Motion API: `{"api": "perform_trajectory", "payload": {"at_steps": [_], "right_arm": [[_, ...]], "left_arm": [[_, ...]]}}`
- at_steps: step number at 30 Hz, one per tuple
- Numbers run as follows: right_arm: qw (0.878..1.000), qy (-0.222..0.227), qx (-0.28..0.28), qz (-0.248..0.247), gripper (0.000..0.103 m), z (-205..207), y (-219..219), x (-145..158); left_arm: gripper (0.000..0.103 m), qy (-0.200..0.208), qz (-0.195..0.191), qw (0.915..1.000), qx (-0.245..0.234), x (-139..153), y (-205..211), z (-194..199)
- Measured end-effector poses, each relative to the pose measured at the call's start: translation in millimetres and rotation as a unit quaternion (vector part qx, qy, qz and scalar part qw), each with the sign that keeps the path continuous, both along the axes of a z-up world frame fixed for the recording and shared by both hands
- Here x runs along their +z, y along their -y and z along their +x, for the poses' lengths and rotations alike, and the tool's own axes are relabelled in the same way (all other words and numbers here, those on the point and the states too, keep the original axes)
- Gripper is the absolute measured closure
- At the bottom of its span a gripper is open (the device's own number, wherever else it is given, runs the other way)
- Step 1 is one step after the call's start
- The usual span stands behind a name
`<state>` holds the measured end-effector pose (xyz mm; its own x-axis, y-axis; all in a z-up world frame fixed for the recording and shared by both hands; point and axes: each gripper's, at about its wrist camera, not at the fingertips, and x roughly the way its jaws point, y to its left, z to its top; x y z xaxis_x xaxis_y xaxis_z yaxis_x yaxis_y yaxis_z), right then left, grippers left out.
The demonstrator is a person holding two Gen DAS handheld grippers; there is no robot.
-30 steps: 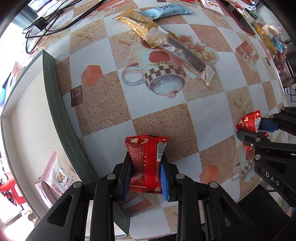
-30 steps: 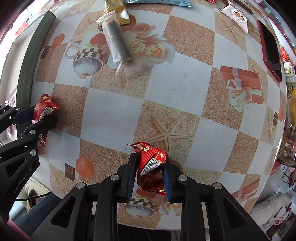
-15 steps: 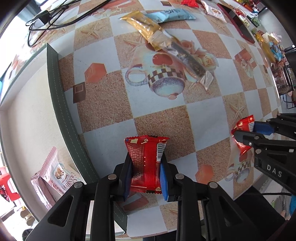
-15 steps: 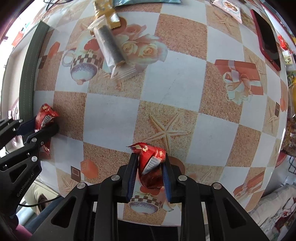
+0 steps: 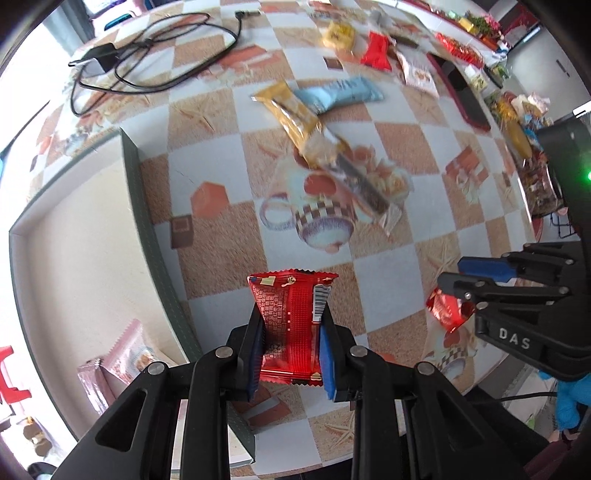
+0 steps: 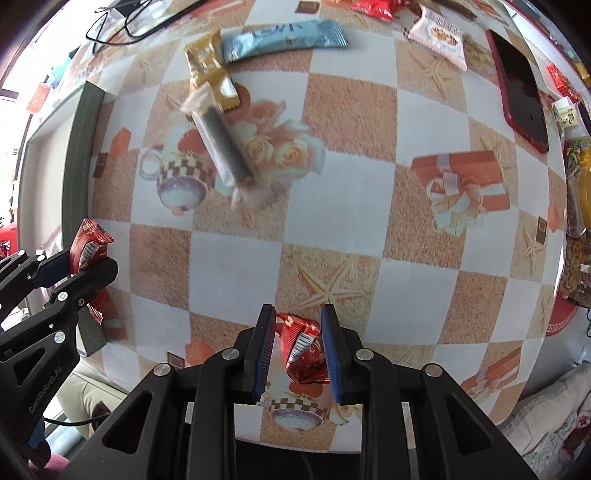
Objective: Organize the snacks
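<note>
My left gripper points down and is shut on a flat red snack packet, held above the table beside the green-walled box. My right gripper is shut on a crumpled red packet above the table's near edge. In the left wrist view the right gripper shows at the right with its red packet hanging below. The right wrist view has the left gripper at the left edge with its packet, next to the box.
Pink snack packets lie inside the box. On the patterned tablecloth lie a gold bar, a blue bar, a clear-wrapped dark bar, a white cookie packet and a red-cased phone. Cables lie far left.
The left gripper has risen with its red packet, so more of the far table shows. The right gripper has moved sideways toward the box and the left gripper, still holding its packet.
</note>
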<state>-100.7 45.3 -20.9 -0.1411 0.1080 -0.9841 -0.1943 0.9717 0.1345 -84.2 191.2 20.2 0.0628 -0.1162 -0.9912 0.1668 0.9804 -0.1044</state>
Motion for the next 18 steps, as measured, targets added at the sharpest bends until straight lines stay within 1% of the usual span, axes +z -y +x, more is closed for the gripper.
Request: {"api": "perform_trajectory", "payload": {"at_steps": [6,7,9,10,14,18], "right_arm": [[1.000,0.012,0.016,0.006,0.076,2,-7,13],[1.000,0.014,0.020,0.008,0.076,3,-8,15],[0.999,0.019,0.027,0.011,0.076,4,-12,20],[0.999,0.021,0.030,0.013,0.076,5,-15,23],[0.998,0.029,0.044,0.023,0.076,5,-21,31],[0.997,0.038,0.063,0.035,0.076,6,-37,44]], "left_arm": [[0.075,0.024,-0.009,0.9995,0.020,23,-19,9],[0.075,0.027,-0.010,0.9993,0.022,21,-24,4],[0.075,0.035,-0.010,0.9989,0.031,28,-28,3],[0.075,0.039,-0.010,0.9986,0.034,25,-32,1],[0.075,0.052,-0.011,0.9971,0.055,35,-51,-1],[0.075,0.060,-0.005,0.9955,0.074,40,-68,-4]]}}
